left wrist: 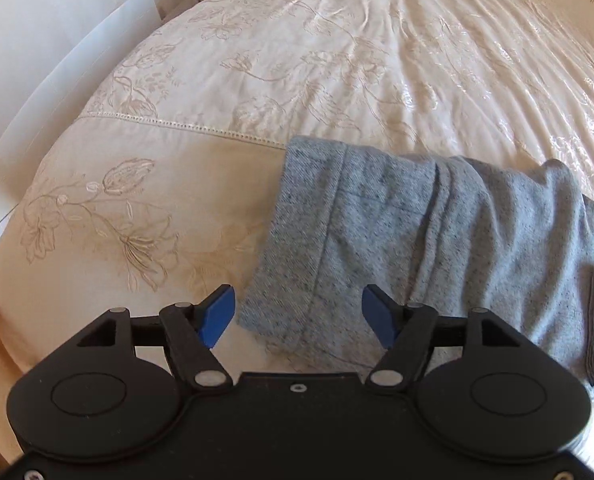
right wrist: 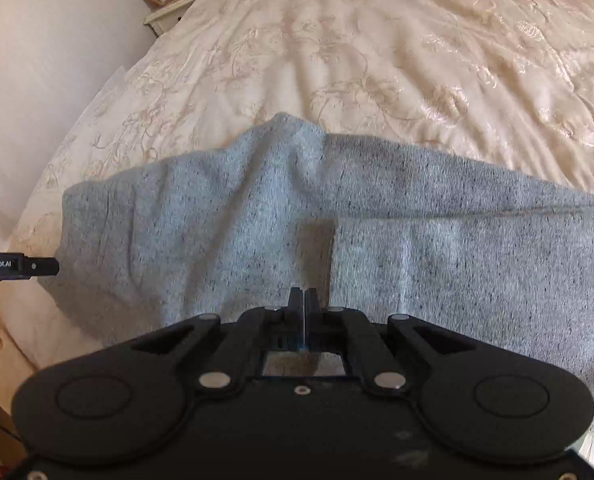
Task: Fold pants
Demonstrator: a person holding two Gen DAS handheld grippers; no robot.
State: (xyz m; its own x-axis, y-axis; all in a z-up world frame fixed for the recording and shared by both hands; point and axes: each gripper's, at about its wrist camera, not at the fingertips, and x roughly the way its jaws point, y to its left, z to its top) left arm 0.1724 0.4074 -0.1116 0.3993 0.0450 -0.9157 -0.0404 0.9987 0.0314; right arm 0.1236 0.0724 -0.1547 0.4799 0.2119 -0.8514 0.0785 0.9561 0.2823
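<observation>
Grey speckled pants (left wrist: 437, 232) lie folded over on the cream embroidered bedspread (left wrist: 297, 60). In the left wrist view my left gripper (left wrist: 299, 316) is open, its blue pads either side of the pants' near left corner, just above the cloth. In the right wrist view the pants (right wrist: 257, 220) spread across the middle, with a raised fold at the far edge. My right gripper (right wrist: 304, 300) has its fingers pressed together over the near part of the pants; whether cloth is pinched between them is hidden. The left gripper's tip (right wrist: 37, 267) shows at the left edge.
The bed's left edge drops to a white wall (left wrist: 37, 40). A white nightstand (right wrist: 169, 8) with small items stands at the far left corner. The bedspread (right wrist: 417, 60) stretches wide beyond the pants.
</observation>
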